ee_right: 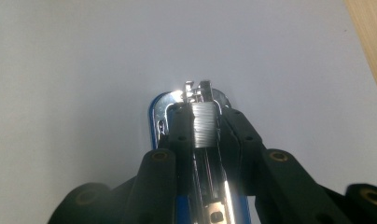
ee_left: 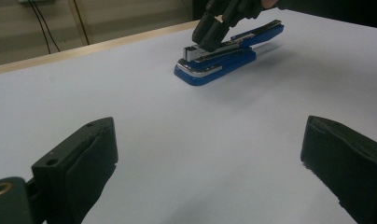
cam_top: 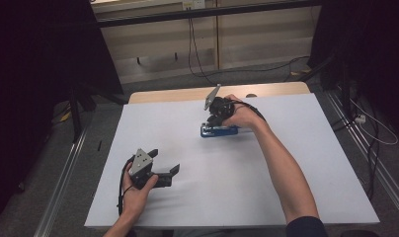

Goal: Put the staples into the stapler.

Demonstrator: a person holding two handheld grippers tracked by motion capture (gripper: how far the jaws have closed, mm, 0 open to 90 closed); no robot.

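White tabletop (cam_top: 296, 163) lay under my two grippers. My right gripper (cam_top: 213, 120) stood over the blue stapler (ee_left: 224, 58) toward the far middle, its jaws narrow and set on either side of the stapler's metal top. My left gripper (cam_top: 164, 169) hovered near the front edge, jaws wide, holding nothing.

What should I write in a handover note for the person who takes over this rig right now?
Right gripper: jaws close on both sides of the blue stapler's metal staple track, near its front; firm grip not certain.
Left gripper: open, holds nothing, low over the white table, near the person's side.
Stapler lies flat on the table, far half, top arm raised.
Done: right gripper reached the stapler.
Left: finish the work on the stapler.
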